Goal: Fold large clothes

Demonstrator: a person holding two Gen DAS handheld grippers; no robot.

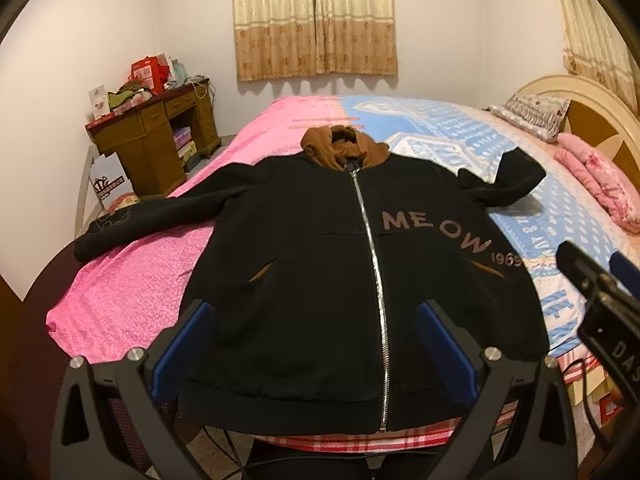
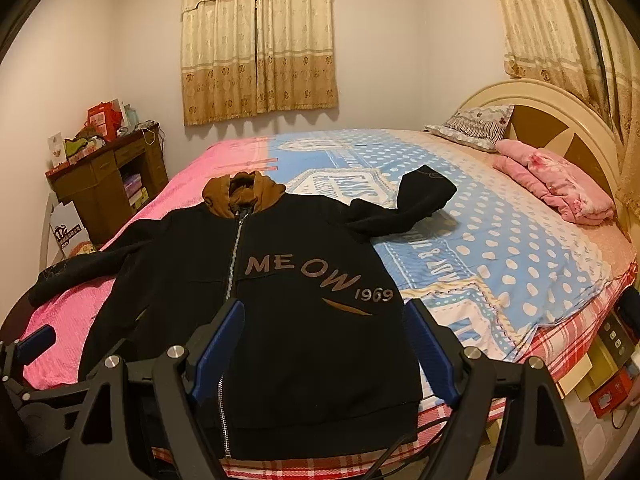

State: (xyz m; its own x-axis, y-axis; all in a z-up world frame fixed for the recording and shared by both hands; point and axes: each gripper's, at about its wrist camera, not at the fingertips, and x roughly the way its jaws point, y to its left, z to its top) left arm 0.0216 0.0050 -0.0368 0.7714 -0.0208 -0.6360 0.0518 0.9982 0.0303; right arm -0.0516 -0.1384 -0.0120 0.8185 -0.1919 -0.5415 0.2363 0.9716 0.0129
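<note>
both tools, left tool (image 1: 312, 344) and right tool (image 2: 326, 350), hang spread and empty over the near hem of the black jacket (image 1: 352, 280), which lies flat, zipped, on the bed (image 2: 520, 240); it looks thick, soft, probably heavy, best pinched at hem corners or shoulders.

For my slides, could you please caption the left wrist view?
Open left gripper above a zipped black hoodie spread on the bed.
</note>
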